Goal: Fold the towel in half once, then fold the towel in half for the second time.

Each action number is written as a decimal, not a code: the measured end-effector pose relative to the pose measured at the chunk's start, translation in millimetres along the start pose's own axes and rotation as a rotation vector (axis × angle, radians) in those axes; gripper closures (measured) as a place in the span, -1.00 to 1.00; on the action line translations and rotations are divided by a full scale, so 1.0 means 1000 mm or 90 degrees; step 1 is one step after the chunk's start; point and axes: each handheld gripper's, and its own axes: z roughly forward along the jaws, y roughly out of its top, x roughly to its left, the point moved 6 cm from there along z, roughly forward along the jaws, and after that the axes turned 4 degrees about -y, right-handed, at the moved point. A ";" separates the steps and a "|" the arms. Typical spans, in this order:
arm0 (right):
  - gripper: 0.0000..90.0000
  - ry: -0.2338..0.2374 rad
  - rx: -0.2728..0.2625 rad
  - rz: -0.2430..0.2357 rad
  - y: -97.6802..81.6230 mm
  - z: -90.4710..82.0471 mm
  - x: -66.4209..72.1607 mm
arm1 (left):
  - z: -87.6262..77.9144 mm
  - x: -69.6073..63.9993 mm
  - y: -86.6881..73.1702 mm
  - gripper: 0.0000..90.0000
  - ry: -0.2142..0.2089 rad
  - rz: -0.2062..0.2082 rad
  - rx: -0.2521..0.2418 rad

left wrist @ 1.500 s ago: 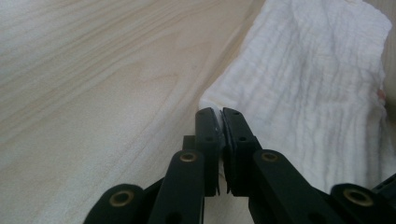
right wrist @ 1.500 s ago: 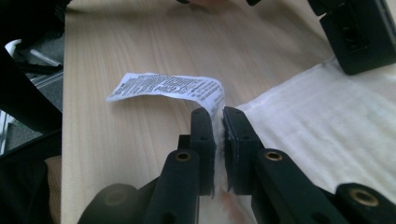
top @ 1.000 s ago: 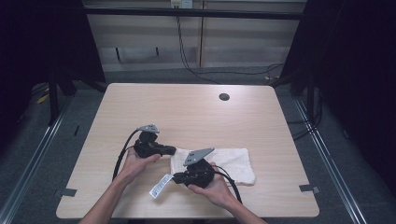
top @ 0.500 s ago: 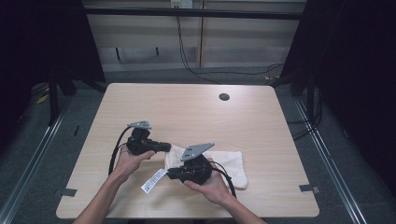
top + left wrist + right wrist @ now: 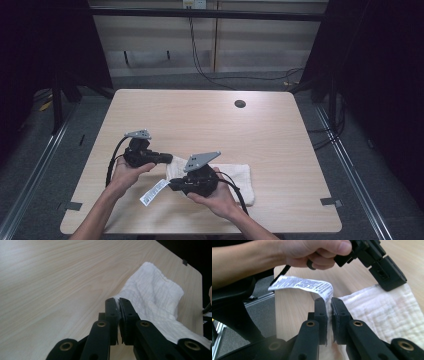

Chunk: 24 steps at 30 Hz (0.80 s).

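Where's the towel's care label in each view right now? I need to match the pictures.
High view: label lower left of centre, off the towel's left end.
Left gripper view: label not in it; towel at right.
Right gripper view: label above the right claw.
Shared landmark: the towel.

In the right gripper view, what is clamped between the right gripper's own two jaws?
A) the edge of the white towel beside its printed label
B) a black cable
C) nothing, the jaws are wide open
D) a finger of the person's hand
A: the right gripper has its jaws closed on the white towel edge, where the printed label sticks out.
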 end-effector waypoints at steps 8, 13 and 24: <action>0.87 0.010 0.008 0.022 -0.008 0.026 -0.002 | -0.006 0.019 -0.017 0.91 0.006 -0.031 0.008; 0.87 0.026 0.007 0.028 -0.005 0.039 0.001 | -0.022 0.024 -0.022 0.91 0.021 -0.036 0.000; 0.87 0.035 -0.024 0.023 0.010 0.045 0.009 | -0.044 0.022 -0.016 0.91 0.016 -0.033 -0.037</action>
